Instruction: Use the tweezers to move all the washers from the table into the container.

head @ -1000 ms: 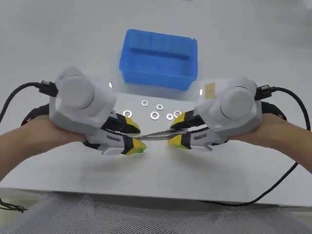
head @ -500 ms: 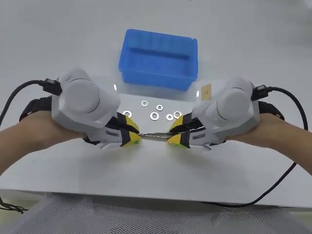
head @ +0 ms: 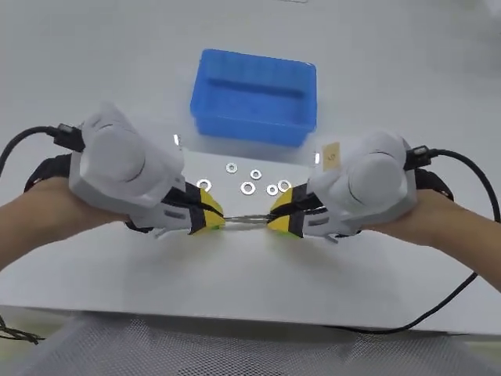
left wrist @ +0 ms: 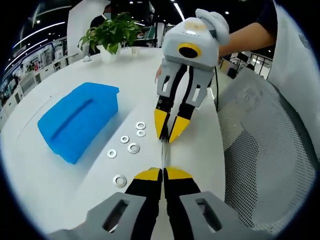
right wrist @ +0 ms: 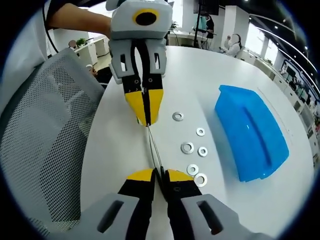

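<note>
Left tool (head: pixel 210 218) and right tool (head: pixel 279 220) each clamp an end of the tweezers (head: pixel 244 219) between them; best free one only once the other's hold is square.

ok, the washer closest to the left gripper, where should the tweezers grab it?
Probably across the ring band. The washer lies flat on the table, so a side pinch finds no edge. Bring the tweezers down steeply from above, one tip in the hole, one outside the rim, on its near side.
</note>
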A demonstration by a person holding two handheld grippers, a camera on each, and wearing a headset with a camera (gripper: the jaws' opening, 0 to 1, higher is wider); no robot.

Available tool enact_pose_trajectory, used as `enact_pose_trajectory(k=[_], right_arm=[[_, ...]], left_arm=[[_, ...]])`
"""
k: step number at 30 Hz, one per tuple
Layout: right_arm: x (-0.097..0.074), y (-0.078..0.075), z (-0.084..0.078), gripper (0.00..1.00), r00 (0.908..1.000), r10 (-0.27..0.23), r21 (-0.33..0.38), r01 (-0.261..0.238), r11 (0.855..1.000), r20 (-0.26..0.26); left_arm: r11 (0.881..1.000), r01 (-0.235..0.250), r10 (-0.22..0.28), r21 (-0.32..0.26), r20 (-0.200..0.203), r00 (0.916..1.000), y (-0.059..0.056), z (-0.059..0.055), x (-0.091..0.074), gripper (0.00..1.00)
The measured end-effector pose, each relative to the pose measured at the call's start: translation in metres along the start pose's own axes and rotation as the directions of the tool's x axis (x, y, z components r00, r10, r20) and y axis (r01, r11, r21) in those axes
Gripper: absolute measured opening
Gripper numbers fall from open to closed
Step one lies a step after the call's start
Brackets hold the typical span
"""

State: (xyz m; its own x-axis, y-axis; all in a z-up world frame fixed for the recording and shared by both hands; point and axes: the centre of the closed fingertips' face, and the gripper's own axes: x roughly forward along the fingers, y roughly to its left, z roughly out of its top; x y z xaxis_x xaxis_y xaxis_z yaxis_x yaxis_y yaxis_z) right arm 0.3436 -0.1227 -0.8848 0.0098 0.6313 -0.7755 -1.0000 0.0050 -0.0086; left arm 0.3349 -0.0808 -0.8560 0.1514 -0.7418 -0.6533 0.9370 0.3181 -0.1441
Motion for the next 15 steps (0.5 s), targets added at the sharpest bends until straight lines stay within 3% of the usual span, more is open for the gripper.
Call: enact_pose_trajectory(k=[7,9,12,15], right_arm=[[-0.004,0.007,0.013,0.09,0.9980,-0.015,-0.039,0.017,0.999,0.062],[-0.006,0.005,0.019,0.08,0.9934,-0.050,-0.078,0.058,0.995,0.103],[-0.007,0.008,0.023,0.08,0.9872,-0.071,-0.061,0.080,0.995,0.143],[-0.008,0.007,0.026,0.08,0.9803,-0.093,-0.028,0.099,0.995,0.175]], left_arm=[[0.998,0.019,-0.020,0.053,0.030,0.9993,-0.008,0.022,-0.019,0.05],[0.998,0.014,-0.017,0.064,0.052,0.9985,-0.009,0.031,-0.024,0.05],[0.997,0.014,-0.021,0.071,0.108,0.9939,-0.013,0.052,-0.031,0.05],[0.995,0.009,-0.020,0.103,0.110,0.9937,-0.015,0.061,-0.030,0.05]])
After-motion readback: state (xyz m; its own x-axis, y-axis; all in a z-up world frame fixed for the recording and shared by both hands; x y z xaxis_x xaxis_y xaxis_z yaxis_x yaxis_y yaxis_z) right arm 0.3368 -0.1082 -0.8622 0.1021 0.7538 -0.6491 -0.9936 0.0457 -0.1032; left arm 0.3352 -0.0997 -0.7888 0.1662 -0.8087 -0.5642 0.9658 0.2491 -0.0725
